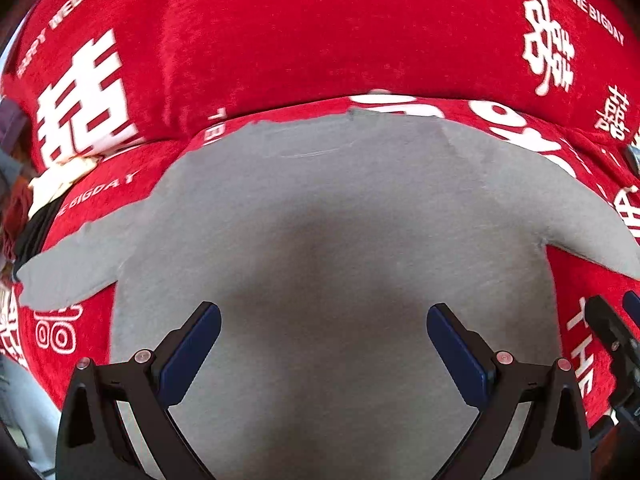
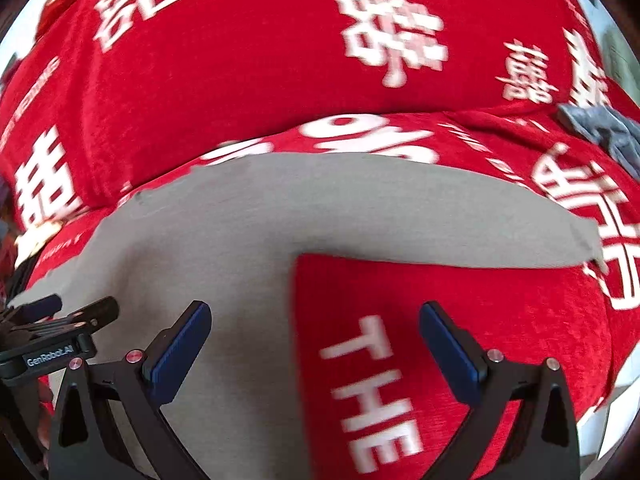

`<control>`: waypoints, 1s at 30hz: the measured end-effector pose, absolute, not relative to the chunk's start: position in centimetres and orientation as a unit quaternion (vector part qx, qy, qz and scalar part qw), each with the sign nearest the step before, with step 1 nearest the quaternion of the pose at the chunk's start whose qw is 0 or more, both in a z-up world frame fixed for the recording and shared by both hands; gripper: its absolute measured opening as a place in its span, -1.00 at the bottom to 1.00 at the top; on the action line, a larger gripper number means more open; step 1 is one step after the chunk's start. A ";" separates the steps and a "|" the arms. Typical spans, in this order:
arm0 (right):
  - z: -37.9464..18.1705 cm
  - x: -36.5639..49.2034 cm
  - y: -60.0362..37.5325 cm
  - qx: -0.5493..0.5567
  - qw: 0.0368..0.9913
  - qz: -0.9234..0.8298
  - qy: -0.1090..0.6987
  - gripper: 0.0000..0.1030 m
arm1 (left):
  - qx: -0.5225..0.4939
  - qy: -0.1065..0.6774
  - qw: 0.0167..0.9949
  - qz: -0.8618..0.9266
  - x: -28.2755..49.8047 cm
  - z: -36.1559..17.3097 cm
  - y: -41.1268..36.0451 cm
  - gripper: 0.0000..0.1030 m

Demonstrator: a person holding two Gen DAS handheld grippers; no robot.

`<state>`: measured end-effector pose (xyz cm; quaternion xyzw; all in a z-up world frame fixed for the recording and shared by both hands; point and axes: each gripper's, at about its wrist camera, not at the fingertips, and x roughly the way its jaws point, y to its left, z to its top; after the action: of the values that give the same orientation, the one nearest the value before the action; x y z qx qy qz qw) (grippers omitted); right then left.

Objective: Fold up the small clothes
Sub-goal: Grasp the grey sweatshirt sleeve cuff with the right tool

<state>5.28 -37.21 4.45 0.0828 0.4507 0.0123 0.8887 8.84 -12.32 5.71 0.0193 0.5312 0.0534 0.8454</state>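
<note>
1. A red cover [image 1: 304,32] printed with white characters and lettering is being seen spread over a sofa-like surface; a fold line is running across it just beyond the garment's far edge. Whether this surface is a sofa or a bed cannot be told.
2. A grey T-shirt [image 1: 320,240] is being shown lying flat on the cover, its sleeves spread to either side and its far edge close to the fold line.
3. Open red cover is being left free to the right of the shirt's body, below the right sleeve, in the right wrist view.
4. A crumpled grey-blue cloth [image 2: 608,132] is being seen lying at the far right, well apart from the shirt. Cream and dark items [image 1: 52,192] are being glimpsed at the left margin, near the left sleeve tip; their kind cannot be told.
5. The left tongs [image 1: 324,344] are being held spread wide over the shirt's body, nothing pinched between them.
6. The right tongs [image 2: 316,340] are likewise being held spread and empty, straddling the shirt's right side edge: one finger over grey fabric, the other over red cover.
7. The left tongs are also being caught at the left margin of the right wrist view, over the shirt.
</note>
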 end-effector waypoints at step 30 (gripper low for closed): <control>-3.1 8.9 -62.2 0.273 0.850 -0.184 0.410 0.53 | 0.070 0.548 0.833 0.034 19.6 1.3 -24.2 1.00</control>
<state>8.95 -62.17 -3.08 0.2728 0.4105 -0.1842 0.8504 19.62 -24.24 1.32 0.0695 0.5476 0.0341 0.8331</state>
